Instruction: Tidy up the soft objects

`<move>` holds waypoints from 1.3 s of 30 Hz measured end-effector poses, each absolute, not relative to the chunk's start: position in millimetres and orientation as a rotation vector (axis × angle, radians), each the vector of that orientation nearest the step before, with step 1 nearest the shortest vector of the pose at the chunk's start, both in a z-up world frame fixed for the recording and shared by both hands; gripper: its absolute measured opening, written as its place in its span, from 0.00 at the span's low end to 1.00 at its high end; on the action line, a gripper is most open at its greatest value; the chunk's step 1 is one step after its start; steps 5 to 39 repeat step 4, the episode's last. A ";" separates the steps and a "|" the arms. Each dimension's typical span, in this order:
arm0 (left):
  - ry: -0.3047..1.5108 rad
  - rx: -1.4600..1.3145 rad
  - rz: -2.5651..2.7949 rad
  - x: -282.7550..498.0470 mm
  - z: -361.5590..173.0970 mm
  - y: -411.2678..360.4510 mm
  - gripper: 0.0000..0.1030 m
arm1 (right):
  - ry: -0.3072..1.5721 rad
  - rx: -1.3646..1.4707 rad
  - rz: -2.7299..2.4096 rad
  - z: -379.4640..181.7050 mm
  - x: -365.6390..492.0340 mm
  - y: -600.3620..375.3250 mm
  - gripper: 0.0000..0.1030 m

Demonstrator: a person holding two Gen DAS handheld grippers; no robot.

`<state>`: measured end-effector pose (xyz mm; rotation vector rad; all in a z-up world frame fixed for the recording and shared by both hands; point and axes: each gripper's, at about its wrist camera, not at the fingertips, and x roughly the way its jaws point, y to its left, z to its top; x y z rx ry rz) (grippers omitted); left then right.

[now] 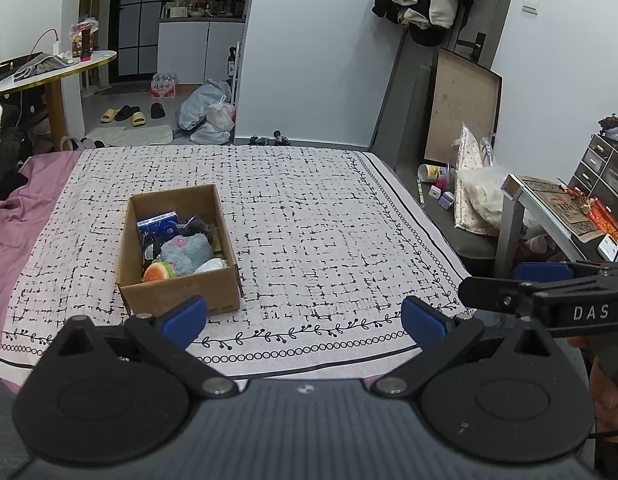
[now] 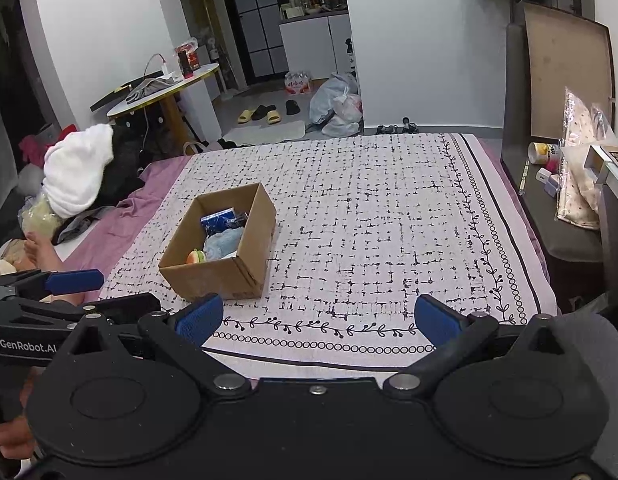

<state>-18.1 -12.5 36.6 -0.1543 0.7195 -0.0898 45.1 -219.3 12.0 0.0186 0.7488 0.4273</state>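
Note:
A cardboard box [image 1: 181,298] [image 2: 213,276] stands on the patterned bedspread [image 1: 329,240] [image 2: 369,220], left of centre. Inside lie a blue-grey plush [image 1: 187,252] [image 2: 223,242], an orange burger-like toy [image 1: 157,272] [image 2: 196,257], a blue packet [image 1: 159,229] [image 2: 219,218], something dark and a white item [image 1: 211,266]. My left gripper [image 1: 305,322] is open with nothing between its blue pads, just in front of the box. My right gripper [image 2: 319,318] is open too, near the bed's front edge, right of the box. Each gripper shows at the other view's edge.
A purple sheet [image 1: 17,216] and a heap of clothes with a white towel [image 2: 79,168] lie left of the bedspread. A dark bench [image 2: 557,216] with bags and small items and a grey table [image 1: 549,216] stand to the right. A person's foot [image 2: 43,252] rests at left.

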 end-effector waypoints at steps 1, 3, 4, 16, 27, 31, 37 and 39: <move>0.720 -0.157 -0.089 -18.0 36.1 -11.5 1.00 | 0.750 0.016 0.427 11.9 45.2 -218.4 1.00; 0.719 -0.161 -0.089 -18.0 35.4 -9.9 1.00 | 0.752 0.012 0.427 11.6 45.0 -216.4 1.00; 0.718 -0.163 -0.090 -17.9 35.2 -9.5 1.00 | 0.753 0.010 0.427 11.2 45.2 -215.6 1.00; 0.718 -0.163 -0.090 -17.9 35.2 -9.5 1.00 | 0.753 0.010 0.427 11.2 45.2 -215.6 1.00; 0.718 -0.163 -0.090 -17.9 35.2 -9.5 1.00 | 0.753 0.010 0.427 11.2 45.2 -215.6 1.00; 0.718 -0.163 -0.090 -17.9 35.2 -9.5 1.00 | 0.753 0.010 0.427 11.2 45.2 -215.6 1.00; 0.718 -0.163 -0.090 -17.9 35.2 -9.5 1.00 | 0.753 0.010 0.427 11.2 45.2 -215.6 1.00; 0.718 -0.163 -0.090 -17.9 35.2 -9.5 1.00 | 0.753 0.010 0.427 11.2 45.2 -215.6 1.00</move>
